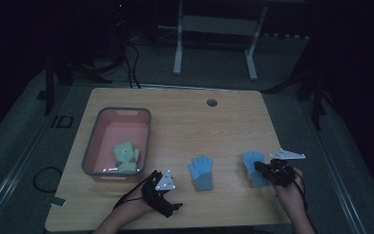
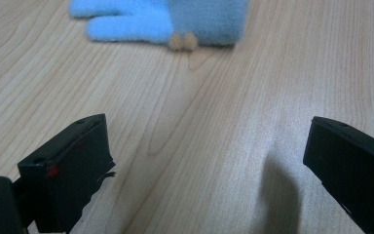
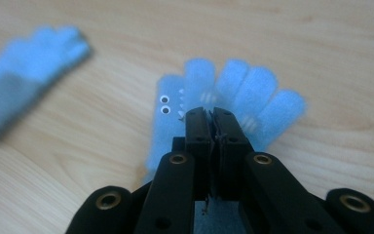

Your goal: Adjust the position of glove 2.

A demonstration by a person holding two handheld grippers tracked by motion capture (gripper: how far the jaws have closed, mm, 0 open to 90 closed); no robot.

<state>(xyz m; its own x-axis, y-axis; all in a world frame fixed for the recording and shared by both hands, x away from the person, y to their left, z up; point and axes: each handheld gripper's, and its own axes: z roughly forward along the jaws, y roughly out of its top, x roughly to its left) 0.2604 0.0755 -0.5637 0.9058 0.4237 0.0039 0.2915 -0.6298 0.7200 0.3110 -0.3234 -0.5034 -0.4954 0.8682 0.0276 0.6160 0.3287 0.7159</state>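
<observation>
Two blue gloves lay on the desk. My right tongs (image 3: 209,117) pinched the right glove (image 3: 243,92), maybe only its fuzz, so it could slip. My left tongs (image 2: 209,161) stood wide, empty, near the other glove (image 2: 175,19).

My left tongs (image 1: 168,207), black with a grey three-cornered plate on top, sat low at the near edge in the high view, my left hand (image 1: 139,204) wrapped behind them. Their jaws stood wide apart in the left gripper view, nothing between them. My right tongs (image 1: 262,167) reached forward from my right hand (image 1: 289,187), which came in from the bottom right. In the right gripper view their jaws were pressed together.
</observation>
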